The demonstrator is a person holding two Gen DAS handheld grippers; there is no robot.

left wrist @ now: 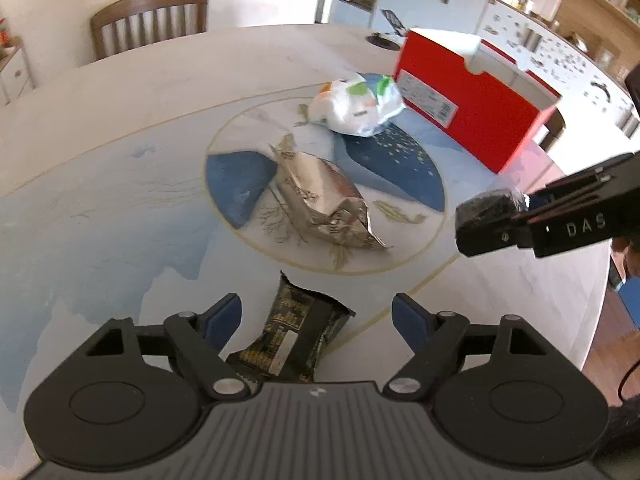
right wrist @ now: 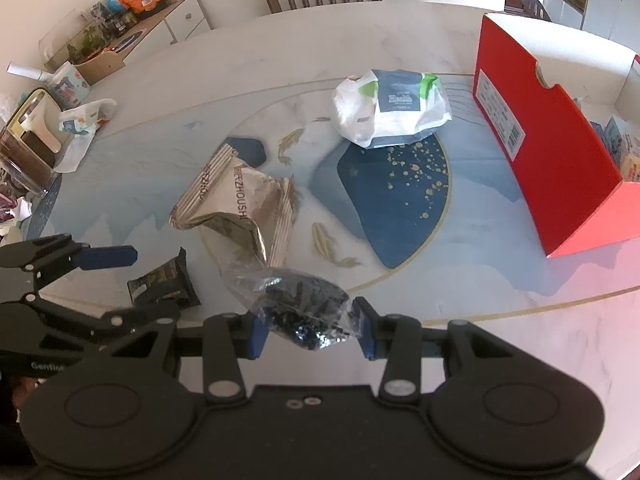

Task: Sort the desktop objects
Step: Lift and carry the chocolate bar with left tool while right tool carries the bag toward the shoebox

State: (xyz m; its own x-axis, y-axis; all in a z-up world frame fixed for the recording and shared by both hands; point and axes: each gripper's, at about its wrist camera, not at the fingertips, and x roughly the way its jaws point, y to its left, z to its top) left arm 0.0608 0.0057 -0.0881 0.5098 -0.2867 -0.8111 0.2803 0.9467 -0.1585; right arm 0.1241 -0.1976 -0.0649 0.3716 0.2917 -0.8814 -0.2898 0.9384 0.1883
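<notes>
My left gripper (left wrist: 316,316) is open, its fingers either side of a black and gold snack packet (left wrist: 298,338) lying on the table; the packet also shows in the right wrist view (right wrist: 164,282). My right gripper (right wrist: 310,330) is shut on a clear plastic bag of dark pieces (right wrist: 298,304), held above the table; it shows at the right of the left wrist view (left wrist: 486,210). A crumpled silver snack bag (left wrist: 324,200) (right wrist: 236,208) lies mid-table. A white, blue and green bag (left wrist: 358,106) (right wrist: 394,108) lies beyond it. A red open box (left wrist: 468,100) (right wrist: 548,160) stands at the right.
The round table (left wrist: 120,120) has a blue painted pattern. A wooden chair (left wrist: 150,20) stands at its far side. In the right wrist view a clear container (right wrist: 26,148) and a white wrapper (right wrist: 80,128) sit at the table's left edge. Cabinets and shelves line the back.
</notes>
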